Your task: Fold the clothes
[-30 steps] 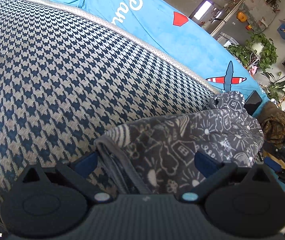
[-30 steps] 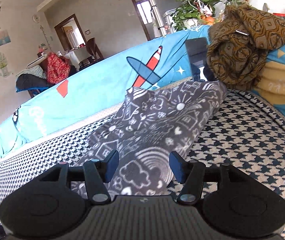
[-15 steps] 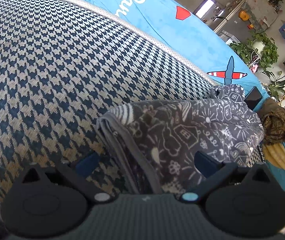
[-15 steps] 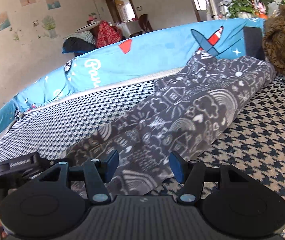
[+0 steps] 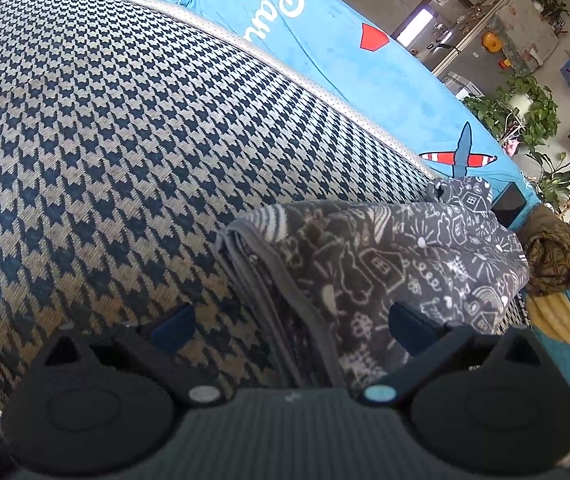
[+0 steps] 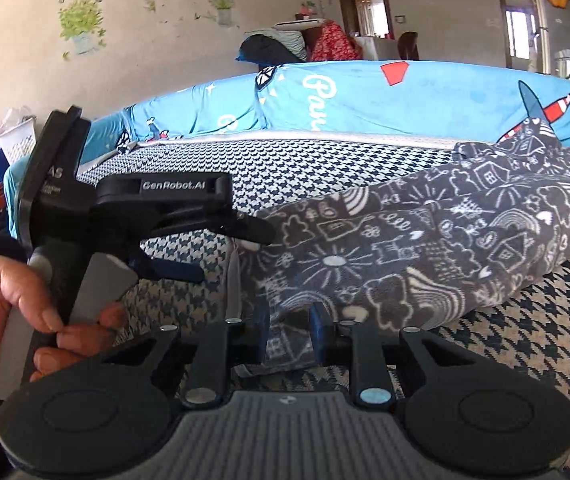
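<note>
A grey garment with white doodle print lies folded in a long strip on the houndstooth cushion. My left gripper is open, its blue pads on either side of the strip's layered end. In the right wrist view, a hand holds that left gripper, open at the garment's left end. My right gripper is at the garment's near edge, and its jaws are closing with a fold of fabric pinched between the pads.
A blue printed cover drapes the backrest behind the cushion. A brown patterned garment is heaped past the far end, next to a dark flat device. Potted plants and furniture stand beyond.
The right gripper swept left along the garment, sank to its near edge and rolled. Its jaws narrowed onto the fabric, and the left gripper came into its view. The left gripper barely moved.
</note>
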Motion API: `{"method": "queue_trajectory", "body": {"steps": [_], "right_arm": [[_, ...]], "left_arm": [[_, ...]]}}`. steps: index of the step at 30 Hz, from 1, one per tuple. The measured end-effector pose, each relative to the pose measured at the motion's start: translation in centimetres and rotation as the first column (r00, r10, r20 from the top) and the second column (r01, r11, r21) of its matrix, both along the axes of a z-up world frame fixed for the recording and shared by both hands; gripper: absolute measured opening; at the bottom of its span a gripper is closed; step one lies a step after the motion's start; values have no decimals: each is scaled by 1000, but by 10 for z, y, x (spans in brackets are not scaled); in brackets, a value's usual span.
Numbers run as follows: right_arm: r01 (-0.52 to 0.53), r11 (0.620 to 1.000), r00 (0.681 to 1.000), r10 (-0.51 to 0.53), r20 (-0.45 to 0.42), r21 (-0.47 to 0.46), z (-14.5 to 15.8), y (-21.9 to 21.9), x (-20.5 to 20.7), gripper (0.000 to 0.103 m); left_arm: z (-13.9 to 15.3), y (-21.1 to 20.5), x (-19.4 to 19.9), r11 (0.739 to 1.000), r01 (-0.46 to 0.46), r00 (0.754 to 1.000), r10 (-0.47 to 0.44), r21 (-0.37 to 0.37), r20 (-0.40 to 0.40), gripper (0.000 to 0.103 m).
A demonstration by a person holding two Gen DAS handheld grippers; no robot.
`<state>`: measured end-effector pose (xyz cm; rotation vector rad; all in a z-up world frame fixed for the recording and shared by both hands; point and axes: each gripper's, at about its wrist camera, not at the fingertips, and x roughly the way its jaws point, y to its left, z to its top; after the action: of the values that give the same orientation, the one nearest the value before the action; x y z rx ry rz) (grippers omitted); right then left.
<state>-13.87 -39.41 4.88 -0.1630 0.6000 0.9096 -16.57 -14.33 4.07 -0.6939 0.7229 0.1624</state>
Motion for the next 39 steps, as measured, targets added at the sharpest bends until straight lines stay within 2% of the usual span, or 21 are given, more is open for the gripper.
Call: {"method": "queue_trajectory", "body": {"steps": [4, 6, 12, 15, 16, 20, 22, 27, 32, 39], "right_arm": [[-17, 997, 999, 20, 44, -77, -13, 16, -4, 22], [-14, 996, 999, 17, 41, -85, -16, 19, -3, 22], [-9, 996, 999, 13, 46, -91, -17, 18, -3, 22], [4, 998, 998, -1, 65, -55, -10, 13, -8, 23], [1, 999, 997, 3, 82, -46, -8, 11, -12, 25], [-52, 996, 990, 62, 128, -76, -7, 13, -27, 52], [-79, 990, 985, 95, 147, -114, -10, 16, -34, 52], [-102, 968, 952, 162, 258, -230, -21, 27, -50, 55], [-104, 959, 951, 173, 256, -262, -26, 32, -48, 64], [-118, 935, 912, 235, 336, -335, -38, 45, -59, 67]], "left_arm": [[-1, 1, -3, 1000, -2, 1000, 2, -3, 2, 103], [-1, 1, -4, 1000, 1, 1000, -1, -2, 1, 103], [-2, 1, -8, 1000, 4, 1000, -4, -4, 3, 103], [-2, 3, -10, 1000, 0, 1000, 0, -11, 5, 103], [-2, 3, -11, 1000, -1, 1000, 1, -13, 6, 103], [-2, 4, -12, 1000, -3, 1000, 3, -16, 6, 103], [-2, 5, -12, 1000, -5, 1000, 6, -20, 6, 103], [-2, 6, -13, 1000, -8, 1000, 8, -27, 6, 103], [-2, 7, -13, 999, -10, 1000, 10, -33, 5, 103], [-1, 7, -12, 998, -12, 1000, 12, -54, 5, 103]]}}
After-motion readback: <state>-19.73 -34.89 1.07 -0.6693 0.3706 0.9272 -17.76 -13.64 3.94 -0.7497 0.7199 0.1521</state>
